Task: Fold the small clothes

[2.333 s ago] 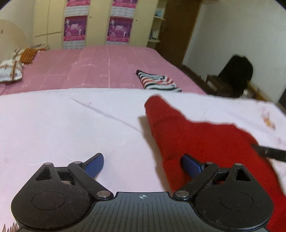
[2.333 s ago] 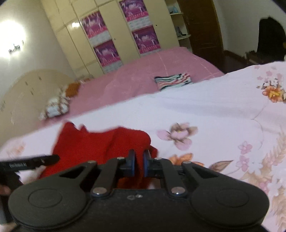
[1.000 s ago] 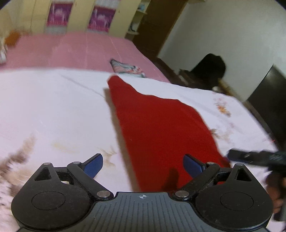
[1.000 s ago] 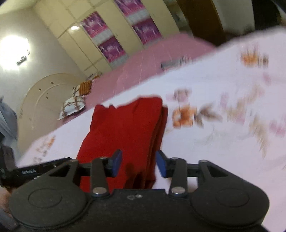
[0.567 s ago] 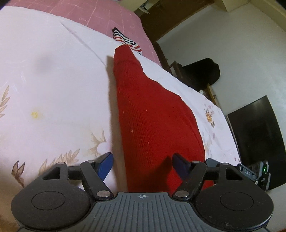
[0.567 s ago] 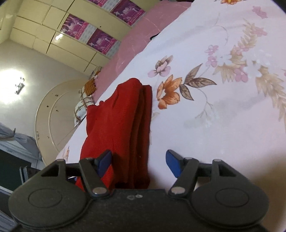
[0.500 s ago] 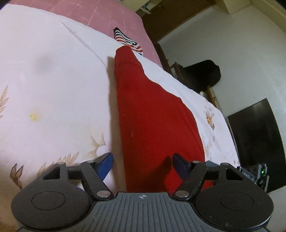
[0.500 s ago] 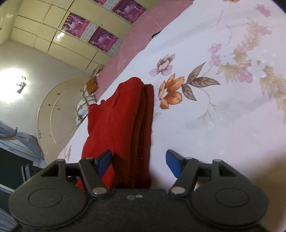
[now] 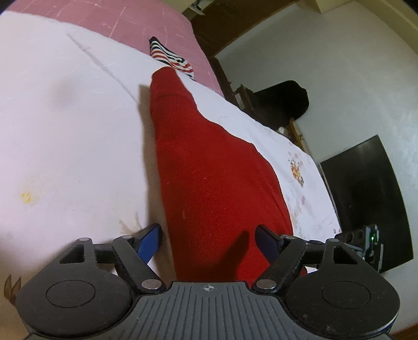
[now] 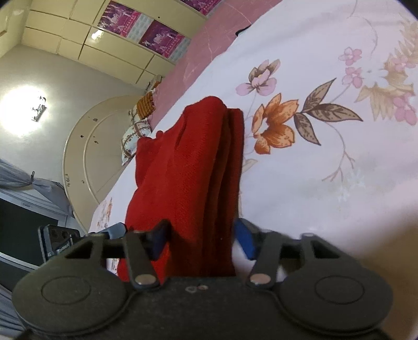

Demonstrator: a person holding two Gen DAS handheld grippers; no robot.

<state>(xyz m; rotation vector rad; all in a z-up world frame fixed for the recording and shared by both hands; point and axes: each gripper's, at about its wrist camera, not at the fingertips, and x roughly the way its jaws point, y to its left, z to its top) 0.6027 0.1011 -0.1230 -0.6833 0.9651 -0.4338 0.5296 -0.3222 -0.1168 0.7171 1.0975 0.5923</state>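
A folded red knit garment lies lengthwise on the white floral sheet. My left gripper is open, its blue-padded fingers either side of the garment's near end. In the right wrist view the same garment shows stacked layers. My right gripper is open and straddles its opposite end, close to the cloth. The other gripper's tip shows at the left edge of that view.
A folded striped garment lies beyond the red one on the pink bedspread. Pillows sit by the headboard. A dark cabinet and a black chair stand beside the bed.
Both grippers came down to the garment's two ends. The right jaws have narrowed a little around the cloth in the last half second. The left gripper has hardly moved.
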